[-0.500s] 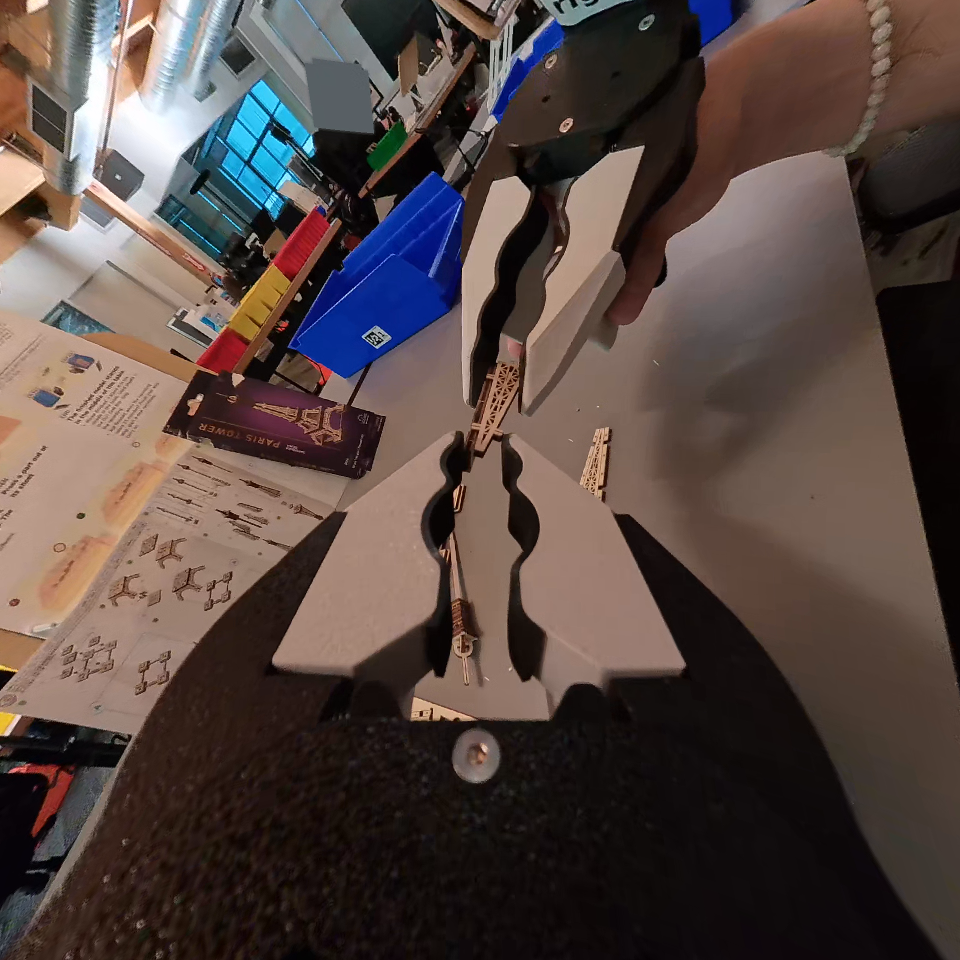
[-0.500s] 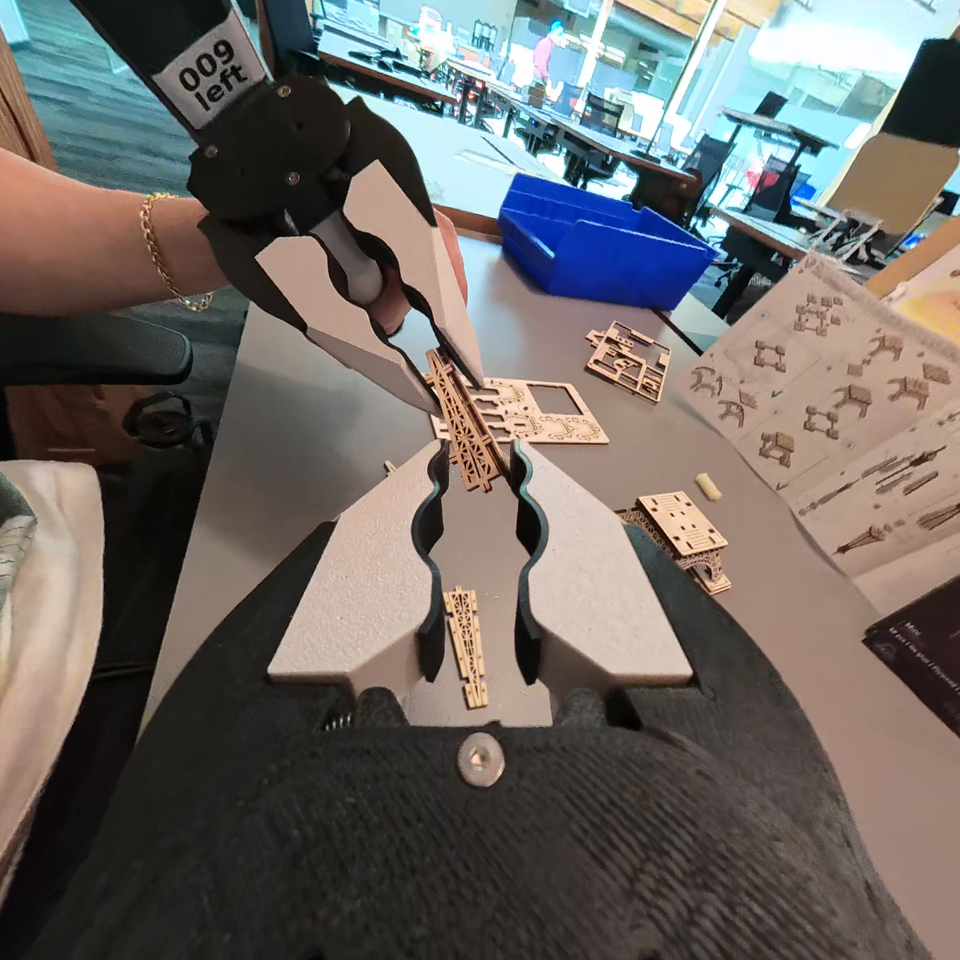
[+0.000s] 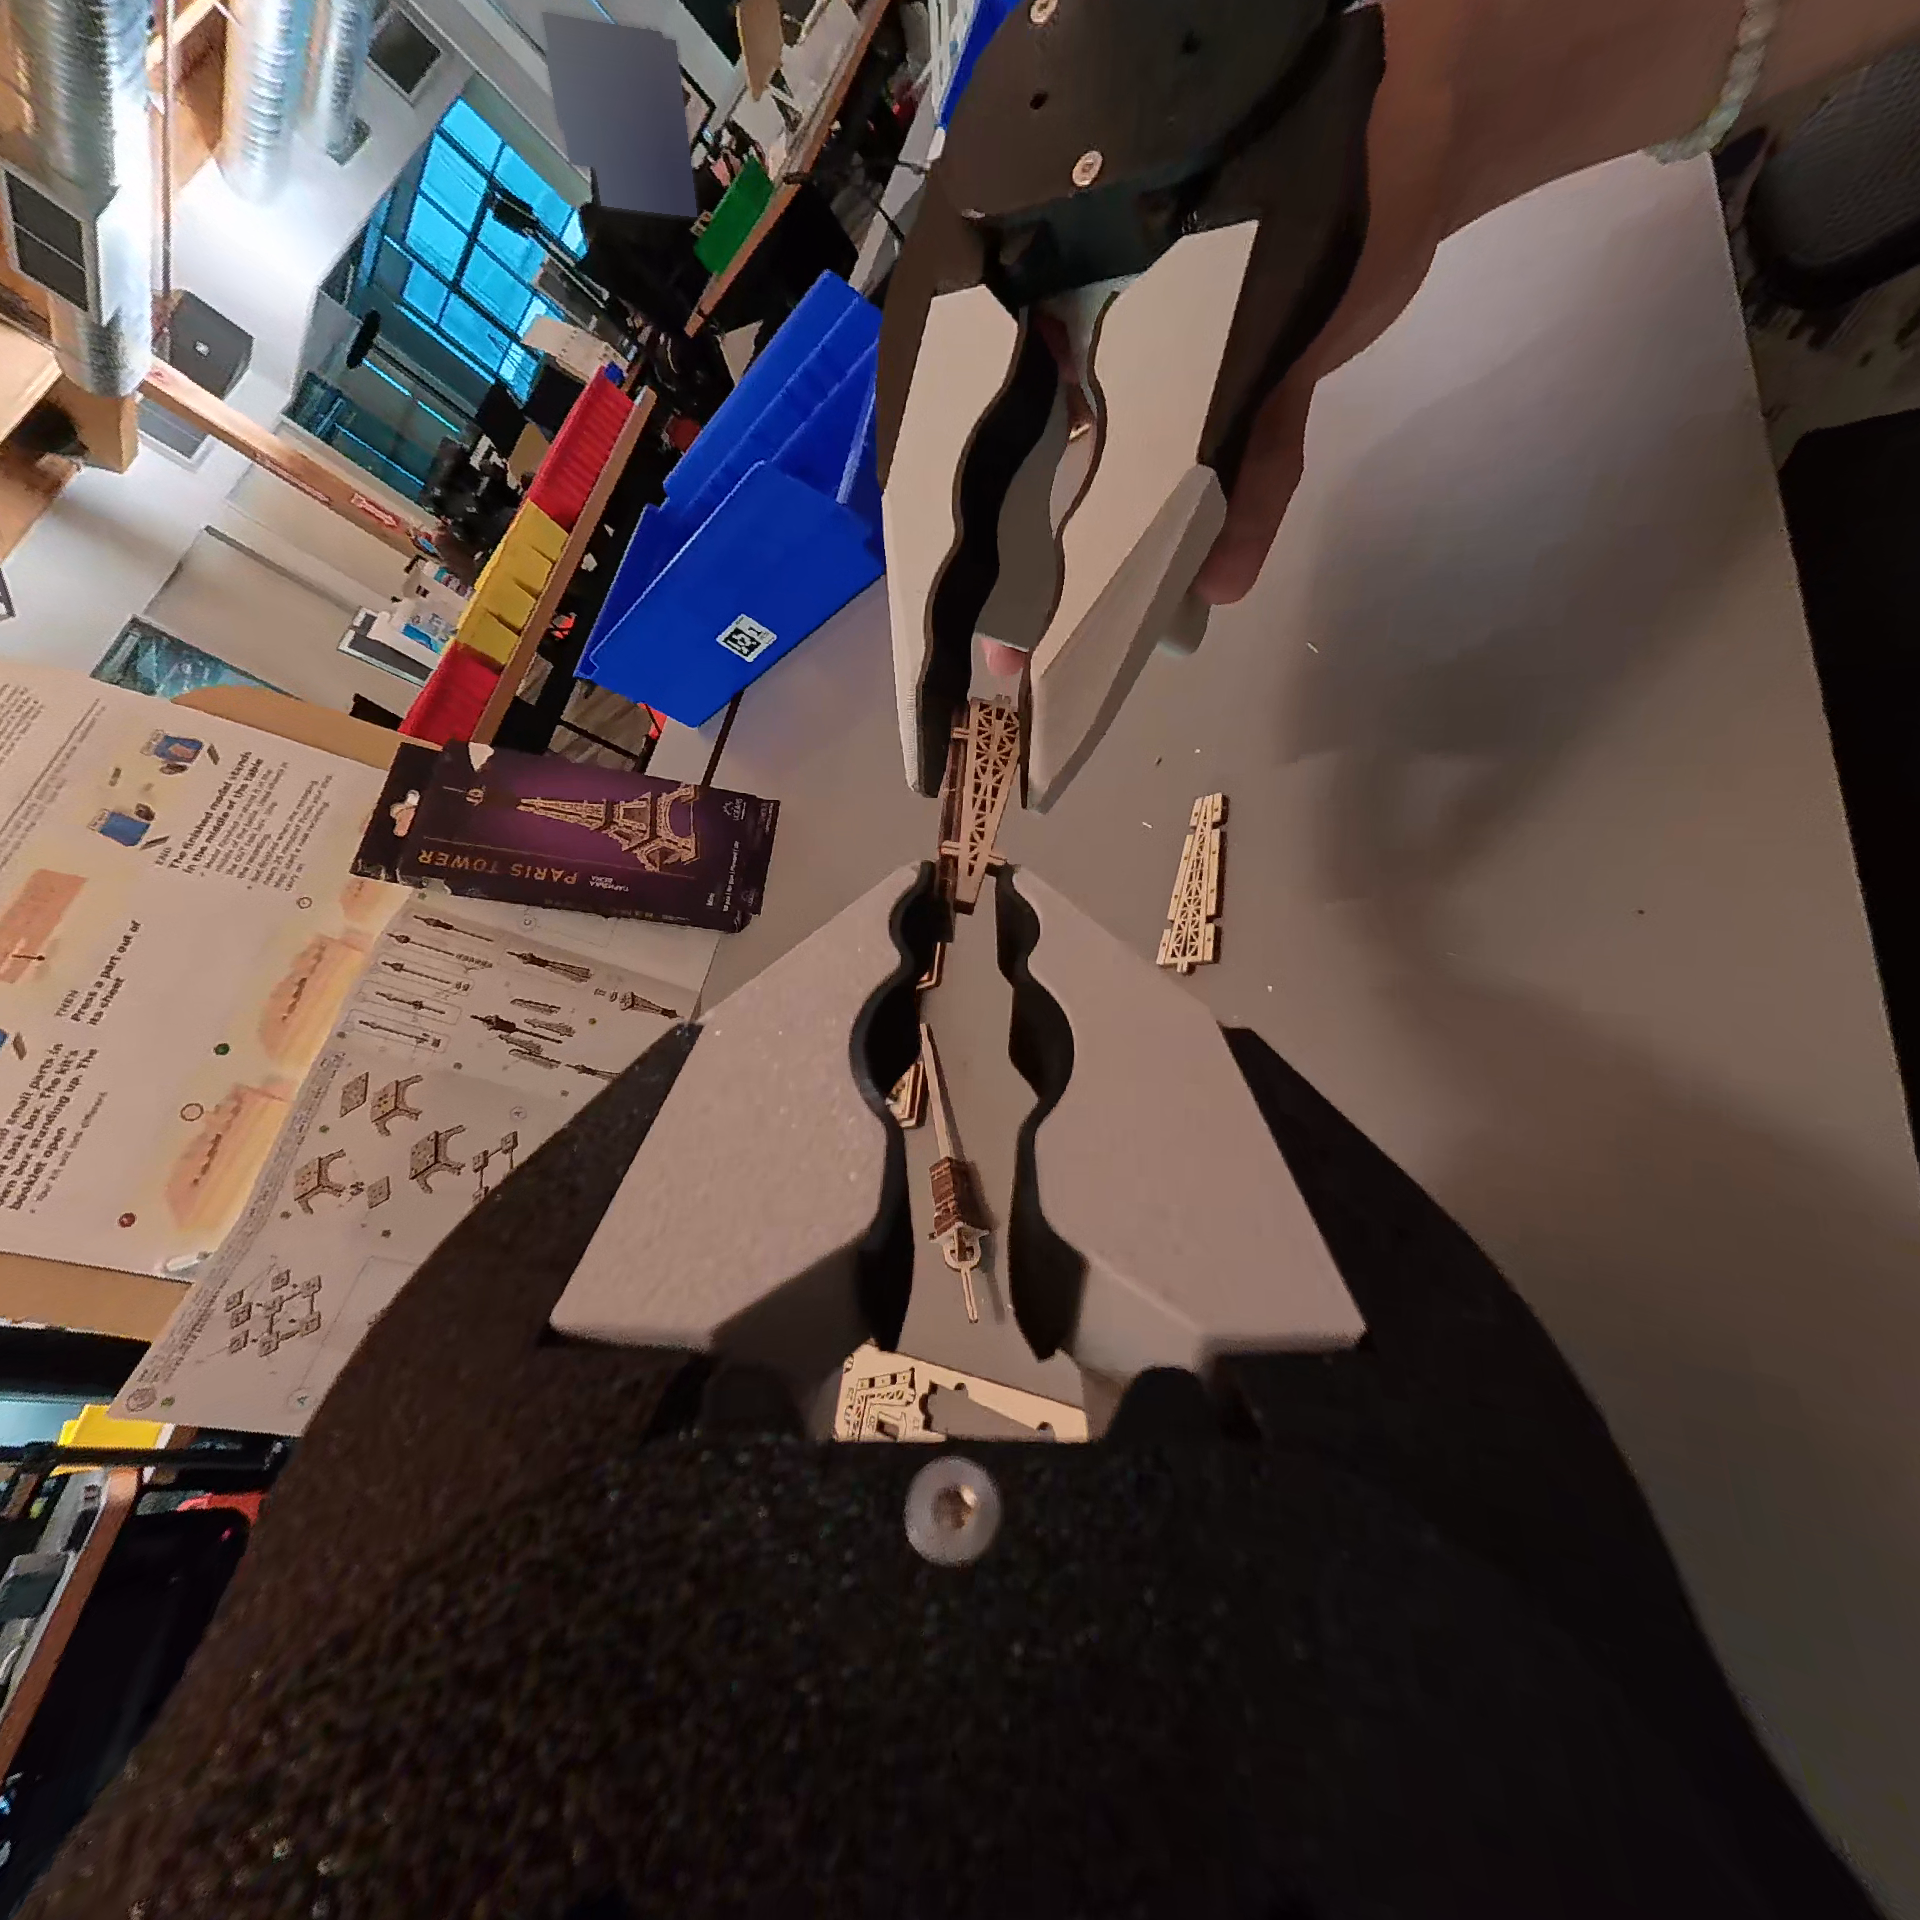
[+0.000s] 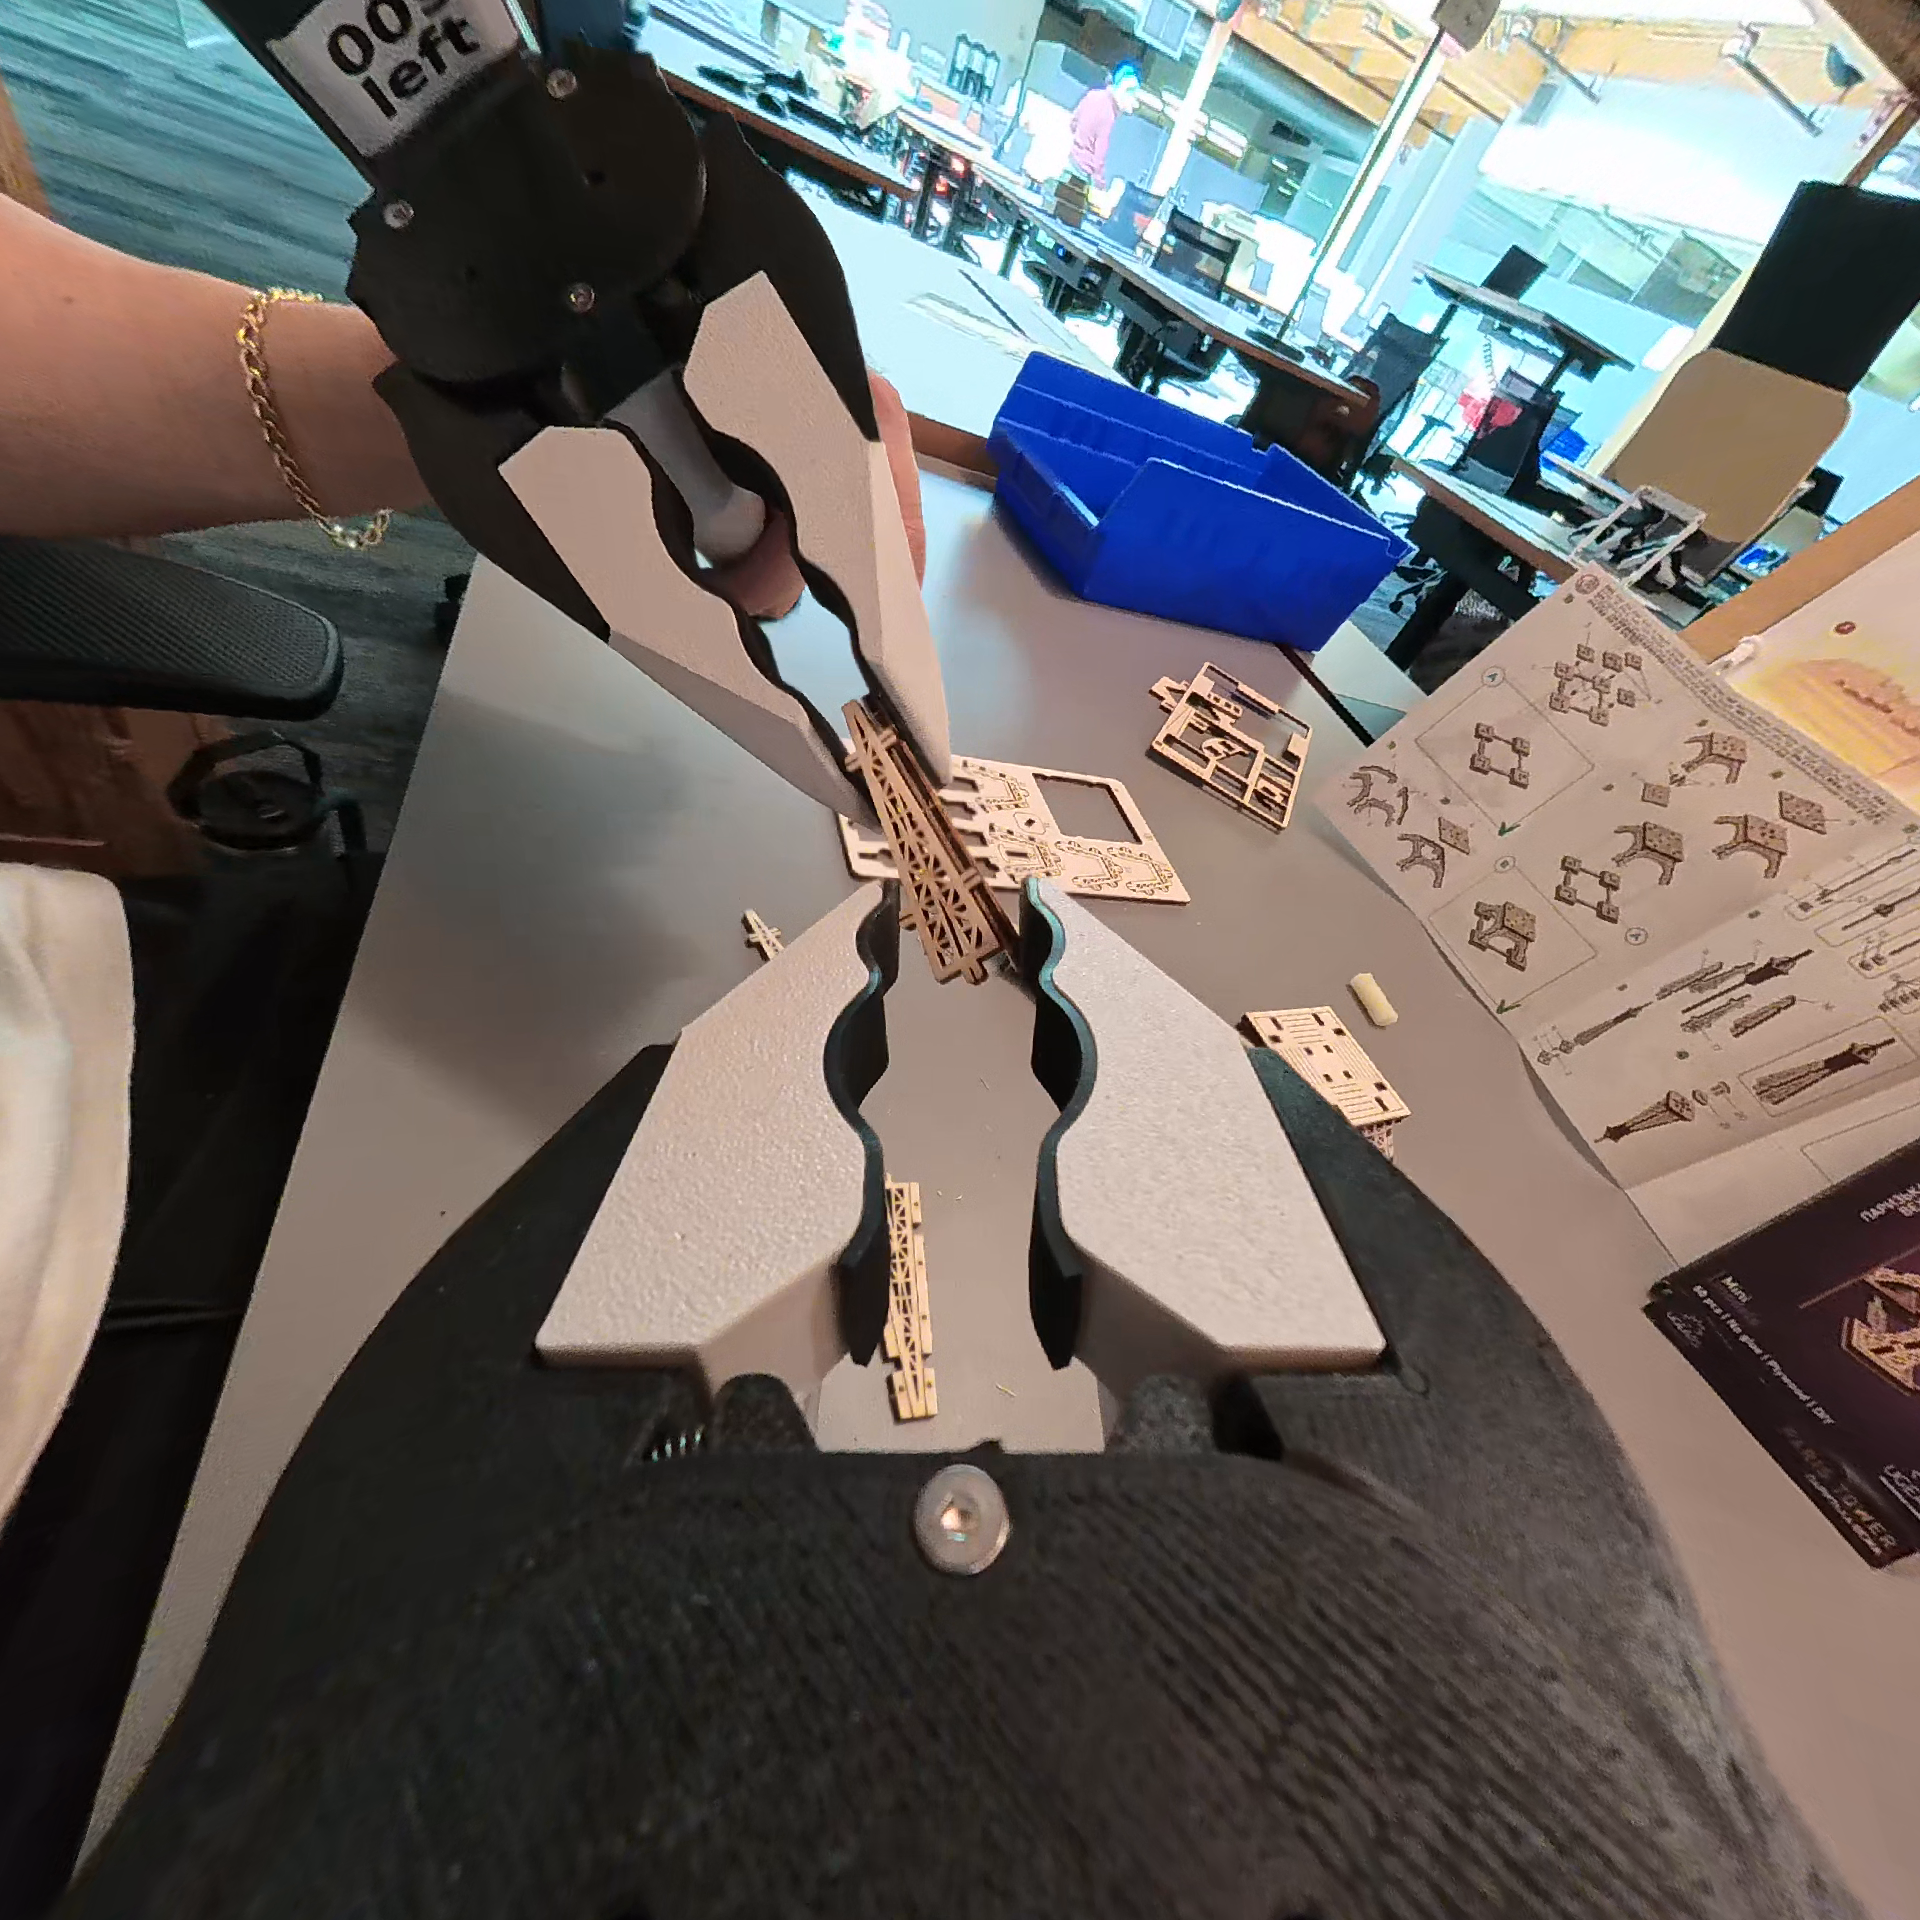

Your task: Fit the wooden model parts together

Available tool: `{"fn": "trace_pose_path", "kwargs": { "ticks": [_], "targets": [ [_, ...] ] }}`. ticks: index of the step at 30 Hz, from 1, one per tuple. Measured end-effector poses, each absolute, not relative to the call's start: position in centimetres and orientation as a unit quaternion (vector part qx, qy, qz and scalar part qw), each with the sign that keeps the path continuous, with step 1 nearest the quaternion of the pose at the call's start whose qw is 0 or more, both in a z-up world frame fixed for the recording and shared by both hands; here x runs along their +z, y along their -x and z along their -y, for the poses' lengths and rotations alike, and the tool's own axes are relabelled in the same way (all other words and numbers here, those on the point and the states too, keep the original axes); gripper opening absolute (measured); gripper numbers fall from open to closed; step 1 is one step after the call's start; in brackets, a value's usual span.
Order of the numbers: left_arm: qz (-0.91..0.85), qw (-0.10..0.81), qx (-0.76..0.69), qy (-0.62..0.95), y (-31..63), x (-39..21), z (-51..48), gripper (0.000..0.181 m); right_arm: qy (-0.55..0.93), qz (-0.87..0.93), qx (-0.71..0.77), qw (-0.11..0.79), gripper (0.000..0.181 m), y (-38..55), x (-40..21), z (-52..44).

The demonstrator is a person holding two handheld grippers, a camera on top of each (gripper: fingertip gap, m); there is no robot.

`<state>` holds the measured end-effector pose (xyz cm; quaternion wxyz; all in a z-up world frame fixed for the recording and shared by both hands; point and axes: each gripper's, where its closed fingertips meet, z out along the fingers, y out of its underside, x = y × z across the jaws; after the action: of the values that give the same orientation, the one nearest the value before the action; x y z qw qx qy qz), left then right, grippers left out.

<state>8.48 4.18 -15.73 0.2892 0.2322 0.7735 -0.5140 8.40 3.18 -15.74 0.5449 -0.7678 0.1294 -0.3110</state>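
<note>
A pale wooden lattice tower section [image 4: 925, 862] hangs above the grey table [image 4: 582, 831] between both grippers. My left gripper [image 4: 899, 795] comes in from the upper left and is shut on its narrow end. My right gripper [image 4: 961, 899] closes on its wide end. In the left wrist view the section [image 3: 982, 790] runs from the right gripper [image 3: 982, 800] down into my left gripper [image 3: 964, 883]. A darker second panel sits edge-on against it. A loose lattice panel [image 4: 909, 1288] and a thin spire piece [image 3: 951, 1195] lie on the table below.
Two cut-out wooden sheets [image 4: 1039, 842] [image 4: 1231, 743] lie behind the grippers. The tower base [image 4: 1325, 1060] and a small white stub [image 4: 1374, 1000] lie to the right. The instruction sheet [image 4: 1662, 883], a dark box [image 3: 566, 831] and a blue bin [image 4: 1195, 520] line the far side. Only a small space, under 4 cm, lies between the two pairs of fingers. From either gripper's tips it is about 15 centimeters to the thin spire piece [image 3: 951, 1195].
Almost nothing. Both grippers keep their hold on the lattice section. The left gripper's body has tipped slightly higher in the right wrist view.
</note>
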Motion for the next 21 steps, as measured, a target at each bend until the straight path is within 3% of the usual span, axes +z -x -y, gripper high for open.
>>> {"fn": "trace_pose_path", "kwargs": {
  "ticks": [21],
  "targets": [
    [-0.752, 0.301, -0.541, -0.226, -8.5, -14.9, -4.8, 0.005, 0.769, -0.163, -0.246, 0.567, 0.02, -8.2, -16.5, -2.9]
  ]
}}
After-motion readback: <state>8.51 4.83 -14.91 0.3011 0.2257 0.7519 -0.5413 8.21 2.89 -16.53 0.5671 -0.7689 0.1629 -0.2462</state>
